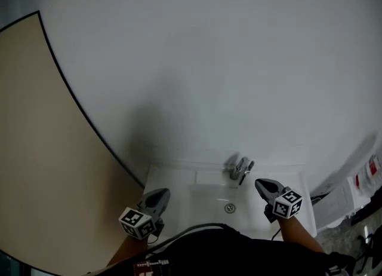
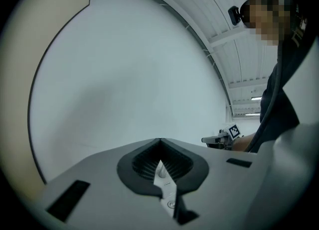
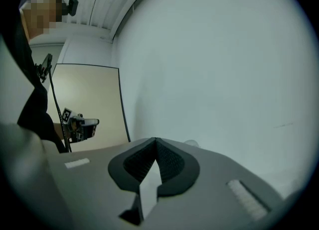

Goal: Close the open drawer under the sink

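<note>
Drawer under the sink shows in no view; the space below the basin is hidden behind the person's dark clothing (image 1: 239,254) at the near edge of the head view.

Left gripper (image 2: 159,142) has its jaws closed tip to tip with nothing between them. Right gripper (image 3: 155,142) is closed the same way, also empty. Each is held over the white sink (image 1: 173,179), the left at its near left rim, the right at its right side, well apart. Between them lies the round drain (image 1: 230,208), with the chrome faucet (image 1: 240,169) farther back.

A plain white wall (image 1: 209,60) rises behind the sink. A beige panel (image 1: 36,149) with a dark edge stands at the left. At the far right are white items with red labels (image 1: 365,179), too blurred to identify.
</note>
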Action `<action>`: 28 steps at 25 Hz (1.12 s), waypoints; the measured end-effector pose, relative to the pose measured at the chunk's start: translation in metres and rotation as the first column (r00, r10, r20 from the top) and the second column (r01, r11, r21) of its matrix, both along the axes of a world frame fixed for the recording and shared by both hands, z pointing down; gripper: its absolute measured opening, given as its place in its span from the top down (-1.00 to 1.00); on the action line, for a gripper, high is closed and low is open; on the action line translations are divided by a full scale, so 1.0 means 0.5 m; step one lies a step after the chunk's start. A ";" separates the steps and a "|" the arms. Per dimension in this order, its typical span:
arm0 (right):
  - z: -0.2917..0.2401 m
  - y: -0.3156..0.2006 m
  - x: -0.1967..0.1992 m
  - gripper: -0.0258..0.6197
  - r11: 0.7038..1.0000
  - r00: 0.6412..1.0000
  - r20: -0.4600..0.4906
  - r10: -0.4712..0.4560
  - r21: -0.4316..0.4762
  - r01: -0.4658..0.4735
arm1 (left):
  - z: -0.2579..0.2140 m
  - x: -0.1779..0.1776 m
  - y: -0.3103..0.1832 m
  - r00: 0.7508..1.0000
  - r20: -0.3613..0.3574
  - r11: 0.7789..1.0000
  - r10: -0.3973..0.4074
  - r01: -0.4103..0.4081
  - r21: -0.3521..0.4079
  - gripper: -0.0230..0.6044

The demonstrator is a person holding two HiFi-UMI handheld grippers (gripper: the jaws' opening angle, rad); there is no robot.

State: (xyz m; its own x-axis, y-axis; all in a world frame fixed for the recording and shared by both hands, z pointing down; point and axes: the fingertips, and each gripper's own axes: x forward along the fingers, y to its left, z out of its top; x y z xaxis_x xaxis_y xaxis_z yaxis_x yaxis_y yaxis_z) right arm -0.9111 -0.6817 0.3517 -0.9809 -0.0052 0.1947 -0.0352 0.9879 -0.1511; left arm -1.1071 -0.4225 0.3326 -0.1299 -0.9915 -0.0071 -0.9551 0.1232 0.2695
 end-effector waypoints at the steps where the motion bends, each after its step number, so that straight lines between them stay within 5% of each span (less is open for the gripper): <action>1: -0.006 -0.021 0.002 0.92 1.000 1.000 0.017 -0.005 -0.019 0.006 | 0.001 0.006 -0.018 1.000 0.003 1.000 -0.007 0.007 -0.010 0.93; 7: -0.024 -0.093 0.003 0.92 0.999 0.997 0.078 0.030 -0.044 -0.026 | -0.022 0.037 -0.093 1.000 -0.013 1.000 0.029 -0.028 0.007 0.93; 28: 0.002 -0.041 -0.036 0.92 1.000 1.000 0.017 0.024 -0.003 -0.024 | 0.010 0.019 -0.061 0.996 -0.061 0.998 0.059 -0.060 -0.020 0.93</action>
State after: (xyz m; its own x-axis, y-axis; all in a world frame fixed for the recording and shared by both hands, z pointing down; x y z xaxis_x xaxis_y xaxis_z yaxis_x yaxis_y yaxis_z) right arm -0.9291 -0.7020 0.3526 -0.9836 -0.0278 0.1783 -0.0559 0.9864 -0.1545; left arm -1.0978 -0.4530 0.3374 -0.0703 -0.9973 0.0205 -0.9429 0.0731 0.3249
